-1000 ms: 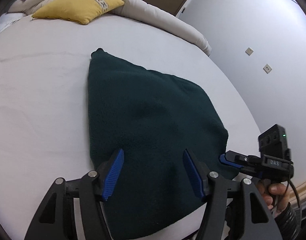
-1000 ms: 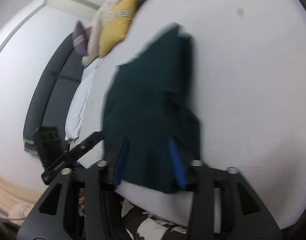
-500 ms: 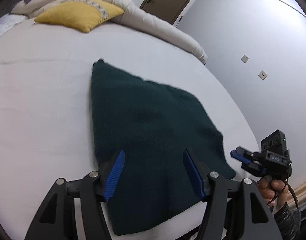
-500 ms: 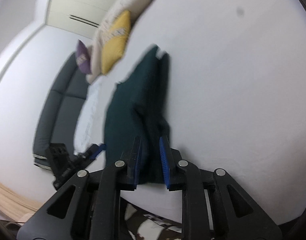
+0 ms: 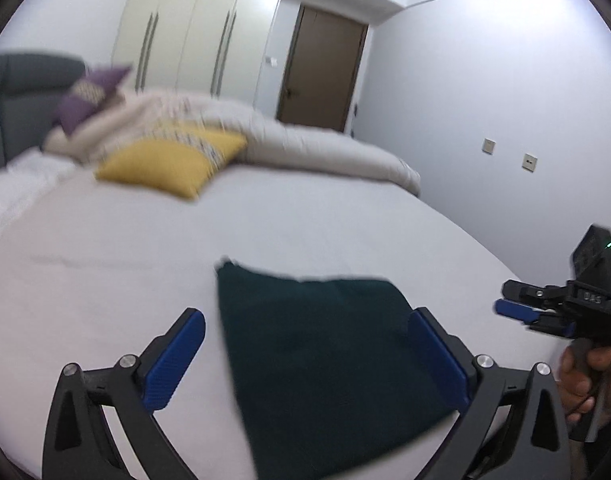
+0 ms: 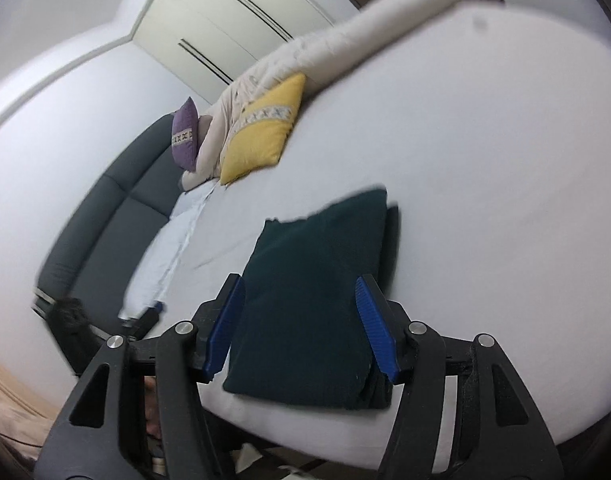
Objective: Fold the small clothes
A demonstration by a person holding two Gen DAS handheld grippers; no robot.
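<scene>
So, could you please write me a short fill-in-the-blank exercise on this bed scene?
1. The folded dark green garment lies on the white ____.
2. The left gripper has its jaws ____, holding nothing.
3. Beside the beige duvet rests a ____ cushion with a patterned band.
4. The cushion nearest the grey headboard is ____.

Missing words: bed; open; yellow; purple

1. The dark green knitted garment [image 5: 325, 356] looks like soft, matt, fuzzy cloth.
2. The white bed sheet [image 6: 485, 160] is smooth matt fabric, barely creased.
3. The left gripper's [image 5: 305, 354] black frame is matt plastic with shiny metal rivets; its blue finger pads [image 5: 173, 364] are finely ribbed.
4. The yellow square cushion [image 6: 261, 136] is plain woven cloth.
5. The brown door [image 5: 321, 80] looks like satin wood.
</scene>
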